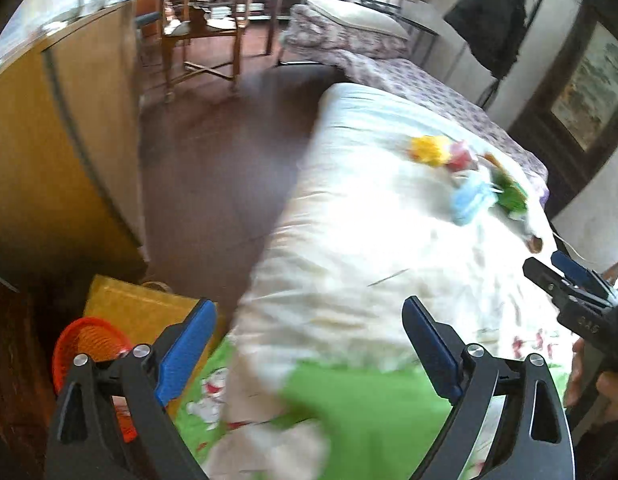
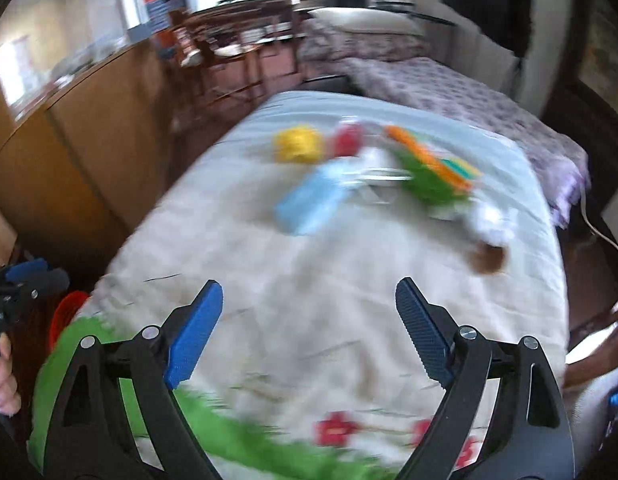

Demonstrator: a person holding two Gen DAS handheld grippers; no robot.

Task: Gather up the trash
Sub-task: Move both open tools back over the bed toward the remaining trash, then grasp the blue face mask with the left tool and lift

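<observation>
A blurred heap of trash lies on the white quilt of the bed (image 2: 269, 288): a yellow crumpled piece (image 2: 297, 144), a red piece (image 2: 349, 138), a light blue pack (image 2: 309, 204), a green and orange wrapper (image 2: 433, 176), white tissue (image 2: 489, 216) and a brown scrap (image 2: 489, 260). The same heap (image 1: 469, 176) shows far right in the left wrist view. An orange mesh basket (image 1: 89, 344) stands on the floor beside the bed. My left gripper (image 1: 309, 308) is open and empty over the quilt's near edge. My right gripper (image 2: 309, 286) is open and empty, short of the heap.
A wooden wardrobe (image 1: 49, 152) lines the left side, with dark floor (image 1: 221, 168) between it and the bed. A yellow box (image 1: 149, 308) sits behind the basket. Farther back are a wooden chair (image 1: 205, 32), a table and a second bed with a purple floral cover (image 2: 469, 96).
</observation>
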